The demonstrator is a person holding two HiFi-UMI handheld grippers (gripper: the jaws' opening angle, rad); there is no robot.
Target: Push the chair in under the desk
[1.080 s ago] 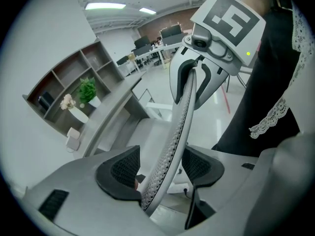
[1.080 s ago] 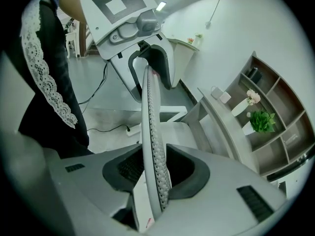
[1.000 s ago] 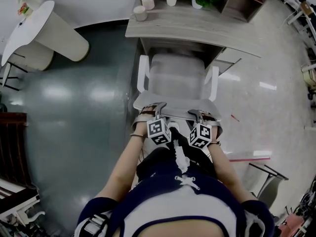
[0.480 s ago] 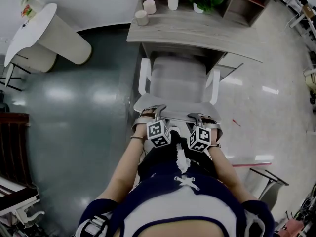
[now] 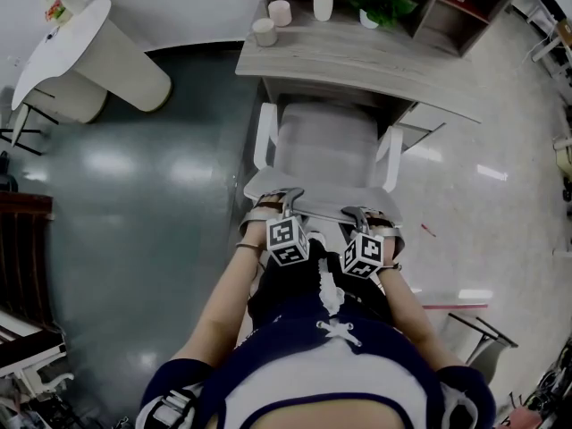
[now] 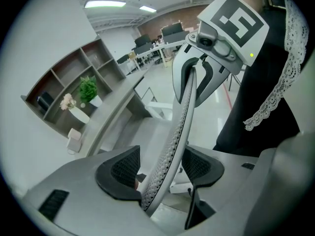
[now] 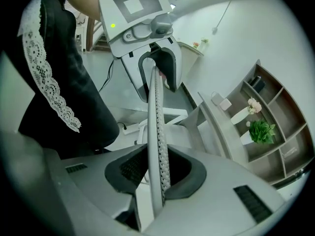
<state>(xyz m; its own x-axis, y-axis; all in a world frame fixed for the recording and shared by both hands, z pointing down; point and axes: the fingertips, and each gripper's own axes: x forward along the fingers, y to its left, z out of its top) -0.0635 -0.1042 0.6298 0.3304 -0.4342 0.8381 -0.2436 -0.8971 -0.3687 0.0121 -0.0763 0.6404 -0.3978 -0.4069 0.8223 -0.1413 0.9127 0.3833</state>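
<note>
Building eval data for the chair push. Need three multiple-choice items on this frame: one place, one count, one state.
1. The vase stands on: A the floor; B the desk; C the chair.
2. Cups on the desk: A one; B two; C four.
3. Between the left tool's jaws: A the backrest; B a cup; C nothing.
Answers: B, its base sits on the desktop; B, two pale cups stand close together near the desk's corner; A, the mesh backrest runs between them.
</note>
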